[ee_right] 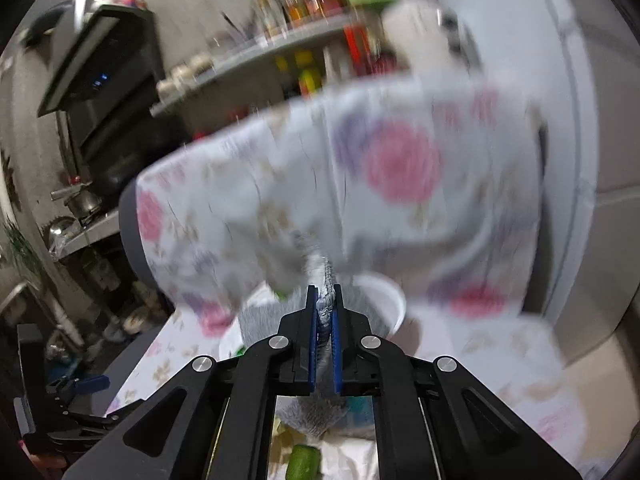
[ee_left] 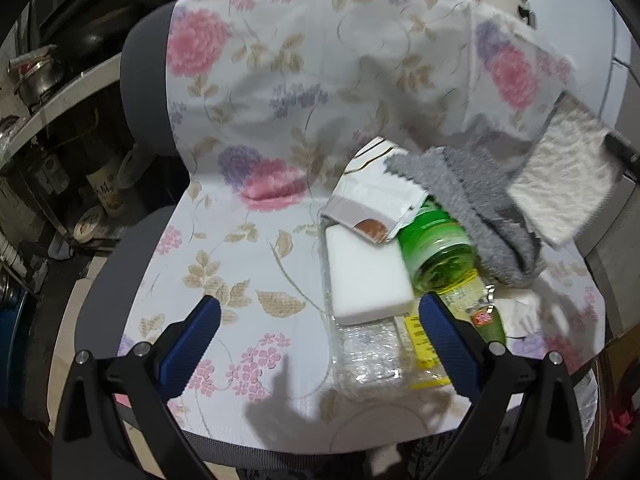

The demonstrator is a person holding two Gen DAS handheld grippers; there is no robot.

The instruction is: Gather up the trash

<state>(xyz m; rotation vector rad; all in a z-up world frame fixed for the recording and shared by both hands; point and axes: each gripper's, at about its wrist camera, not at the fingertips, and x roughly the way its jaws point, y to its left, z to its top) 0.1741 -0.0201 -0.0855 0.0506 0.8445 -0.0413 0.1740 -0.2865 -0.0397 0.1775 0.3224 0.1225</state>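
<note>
Right wrist view: right gripper (ee_right: 325, 300) jaws pinch the grey cloth (ee_right: 322, 276); left gripper (ee_left: 320, 312) jaws spread.

From my right wrist camera nearly everything is smeared: the floral cover (ee_right: 360, 184) is a soft wash, and the shelf bottles (ee_right: 296, 4) cannot be told apart. The grey cloth (ee_right: 325, 300) is mostly hidden between the pads (only a thin edge shows). In the left wrist view, the green bottle (ee_left: 440, 248) lies partly under the grey cloth (ee_left: 480, 200) and a white packet (ee_left: 376, 204); its label is unreadable to me.
</note>
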